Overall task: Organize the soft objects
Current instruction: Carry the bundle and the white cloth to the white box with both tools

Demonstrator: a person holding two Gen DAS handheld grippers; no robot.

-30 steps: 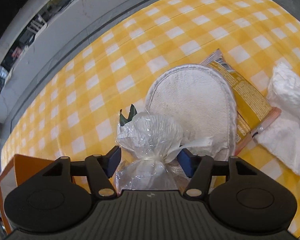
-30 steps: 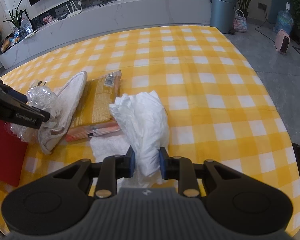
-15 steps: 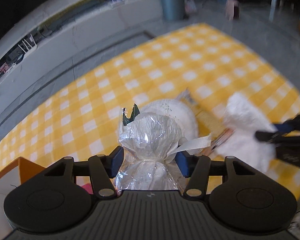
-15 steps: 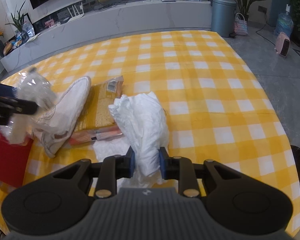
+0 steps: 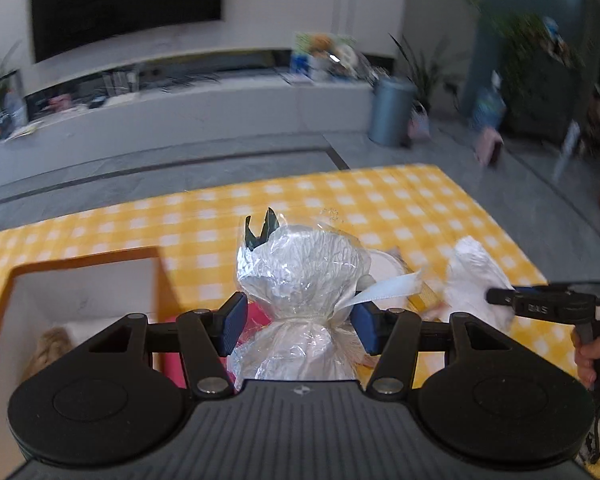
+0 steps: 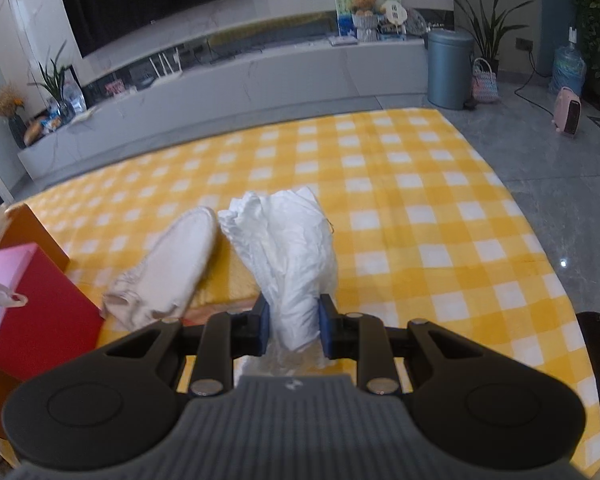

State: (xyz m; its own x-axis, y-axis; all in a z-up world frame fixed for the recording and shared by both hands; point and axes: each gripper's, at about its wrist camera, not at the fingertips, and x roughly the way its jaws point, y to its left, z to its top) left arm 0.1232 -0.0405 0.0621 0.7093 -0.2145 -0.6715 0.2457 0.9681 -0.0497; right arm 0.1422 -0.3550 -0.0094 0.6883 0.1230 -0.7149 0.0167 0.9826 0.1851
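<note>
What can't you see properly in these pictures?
- Inside the clear bag, left view: crinkly plastic glare hides what it holds.
- Yellow packet, right view: the white mitt and white cloth cover most of it.
- Orange box, left view: the left gripper hides its bottom.
- Shelf items, left view: blurred.

Soft, even daylight fills both views. The left wrist view is motion-blurred, worst toward 12 o'clock, while the crinkled clear plastic bag (image 5: 300,276) glints sharply. Fisheye bending curves the yellow checked desk (image 6: 420,184) at the edges.
</note>
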